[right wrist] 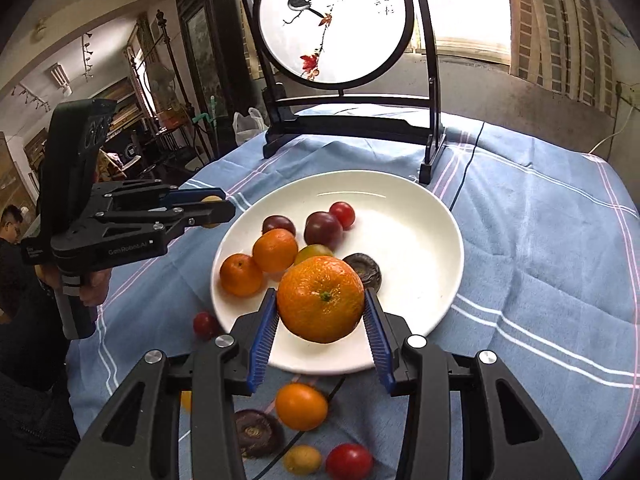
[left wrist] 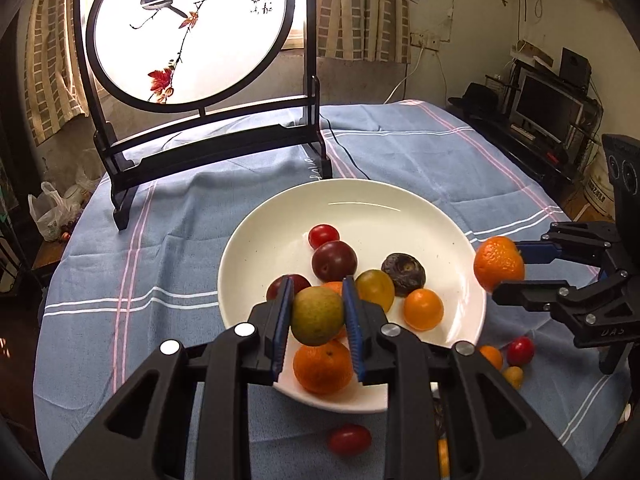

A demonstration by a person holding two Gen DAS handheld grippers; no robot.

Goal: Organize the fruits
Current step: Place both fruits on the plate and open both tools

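Observation:
A white plate (left wrist: 372,204) on the blue cloth holds several fruits: plums, tangerines, a cherry tomato (left wrist: 323,235) and a dark wrinkled fruit (left wrist: 403,268). My left gripper (left wrist: 316,312) is shut on a green-yellow fruit (left wrist: 317,315) above the plate's near rim. My right gripper (right wrist: 322,316) is shut on a large orange (right wrist: 321,299) above the plate's (right wrist: 420,248) near edge; it shows in the left wrist view (left wrist: 508,270) at the plate's right rim. The left gripper (right wrist: 218,210) shows at the plate's left.
Loose fruits lie on the cloth (right wrist: 540,240) off the plate: a cherry tomato (left wrist: 349,439), a tangerine (right wrist: 301,406), a dark wrinkled fruit (right wrist: 256,432), a yellow fruit (right wrist: 302,459) and tomatoes (right wrist: 349,461). A framed bird screen (left wrist: 192,40) stands behind the plate.

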